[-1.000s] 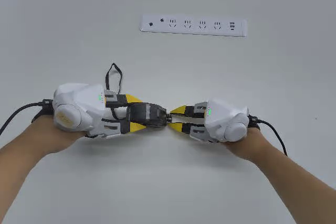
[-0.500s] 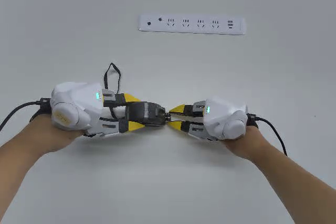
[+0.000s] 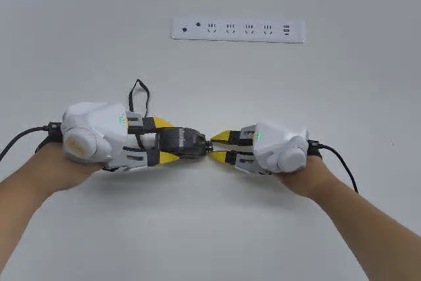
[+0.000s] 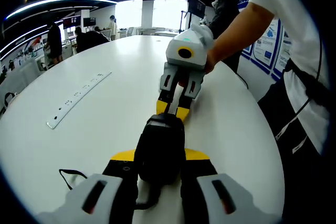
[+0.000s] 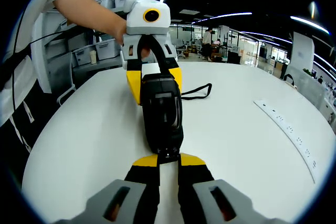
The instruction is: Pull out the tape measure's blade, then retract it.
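A dark grey tape measure (image 3: 179, 143) lies on the white table between the two grippers, its black wrist strap (image 3: 139, 93) looping behind. My left gripper (image 3: 168, 141) is shut on the case (image 4: 160, 148), its yellow-tipped jaws on either side. My right gripper (image 3: 218, 147) faces it from the right, jaws shut on the blade's end hook (image 5: 167, 156) at the mouth of the case (image 5: 163, 111). Hardly any blade is out of the case. In the left gripper view the right gripper (image 4: 175, 109) sits just past the case.
A white power strip (image 3: 237, 29) lies across the far side of the table. Black cables (image 3: 20, 141) trail from both grippers towards the near edges. The person's forearms (image 3: 355, 228) come in from the bottom corners.
The grippers and tape measure keep the same pose. The whole picture has drifted slightly, from head movement.
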### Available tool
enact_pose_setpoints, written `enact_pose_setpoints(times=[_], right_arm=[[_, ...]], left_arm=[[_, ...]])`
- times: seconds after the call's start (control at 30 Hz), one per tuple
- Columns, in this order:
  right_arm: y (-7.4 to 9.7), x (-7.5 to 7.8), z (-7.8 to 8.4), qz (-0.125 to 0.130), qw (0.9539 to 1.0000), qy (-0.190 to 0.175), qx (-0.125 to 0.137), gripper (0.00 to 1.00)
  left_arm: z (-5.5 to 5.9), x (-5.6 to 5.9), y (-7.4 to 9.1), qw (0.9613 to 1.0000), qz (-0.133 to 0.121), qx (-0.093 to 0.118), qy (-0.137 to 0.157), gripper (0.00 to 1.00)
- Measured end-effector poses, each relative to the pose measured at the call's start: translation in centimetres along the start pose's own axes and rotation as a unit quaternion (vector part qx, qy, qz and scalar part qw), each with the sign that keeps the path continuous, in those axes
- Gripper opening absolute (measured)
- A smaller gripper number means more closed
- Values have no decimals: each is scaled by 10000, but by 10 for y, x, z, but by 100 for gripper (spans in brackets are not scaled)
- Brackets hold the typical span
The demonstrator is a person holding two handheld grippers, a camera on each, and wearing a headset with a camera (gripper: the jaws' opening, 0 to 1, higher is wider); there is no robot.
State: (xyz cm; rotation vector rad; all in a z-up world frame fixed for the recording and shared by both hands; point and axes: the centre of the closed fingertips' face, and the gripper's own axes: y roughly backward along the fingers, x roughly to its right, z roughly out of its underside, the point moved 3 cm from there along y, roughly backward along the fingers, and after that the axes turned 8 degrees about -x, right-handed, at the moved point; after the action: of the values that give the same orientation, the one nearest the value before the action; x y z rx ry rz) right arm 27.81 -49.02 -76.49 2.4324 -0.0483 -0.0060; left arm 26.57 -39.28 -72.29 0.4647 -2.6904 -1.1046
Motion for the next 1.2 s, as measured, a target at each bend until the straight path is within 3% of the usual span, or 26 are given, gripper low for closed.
enact_pose_setpoints(times=[1.03, 1.1, 1.13, 1.2], right_arm=[[3, 1, 3, -70, 9997, -241, 43, 8], [5, 3, 5, -54, 9994, -326, 62, 7], [7, 5, 6, -30, 9990, -433, 103, 6], [10, 5, 6, -9, 9992, -379, 105, 6]], left_arm=[[-2, 1, 0, 10000, 29, -75, -21, 26], [-2, 0, 1, 10000, 26, -50, 15, 26], [-2, -1, 1, 9999, 11, -14, 168, 25], [-2, -1, 0, 9999, 12, -14, 136, 26]])
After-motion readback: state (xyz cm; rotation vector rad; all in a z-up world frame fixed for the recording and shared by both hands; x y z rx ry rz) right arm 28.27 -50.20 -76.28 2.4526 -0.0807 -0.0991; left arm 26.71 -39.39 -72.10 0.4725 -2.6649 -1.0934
